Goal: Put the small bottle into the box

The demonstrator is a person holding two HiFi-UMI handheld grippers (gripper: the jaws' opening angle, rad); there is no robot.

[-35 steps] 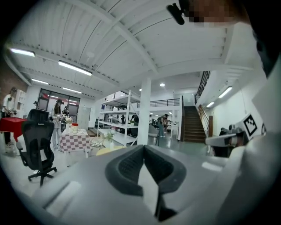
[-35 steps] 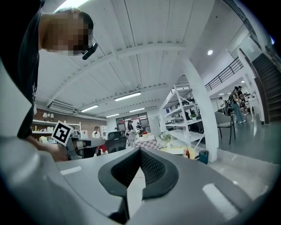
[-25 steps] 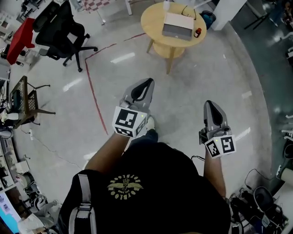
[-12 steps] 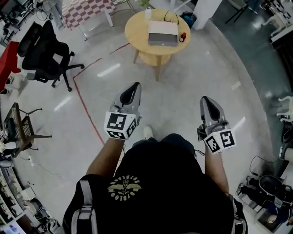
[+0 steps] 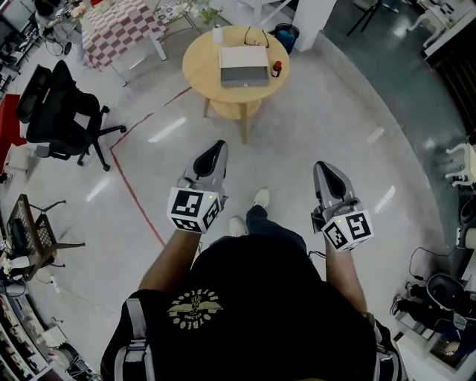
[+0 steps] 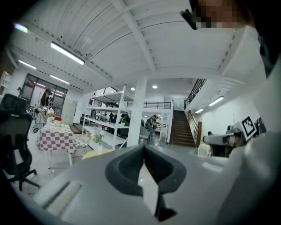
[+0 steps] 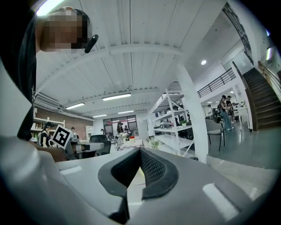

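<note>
Nothing is done yet: the small bottle (image 5: pixel 277 69) is seen near the right edge of the surface (image 5: pixel 199 58), just beside the box (image 5: pixel 242 65). The left gripper (image 5: pixel 214 149) and right gripper (image 5: pixel 324 168) are held well short of it, jaws together and empty; reaching, grasping and placing remain

An open-plan office and lab space: a polished pale floor (image 5: pixel 335 111) marked with a red tape line (image 5: pixel 137 197), a black swivel chair (image 5: pixel 59 123), a round wooden table (image 5: pixel 201 59) and another table under a checked cloth (image 5: pixel 119 22). White shelving (image 6: pixel 105 117), a staircase (image 6: pixel 178 127) rising to a railed upper level, ceiling strip lights (image 6: pixel 66 52), and tangles of cables and gear (image 5: pixel 439 298) line its edges.
</note>
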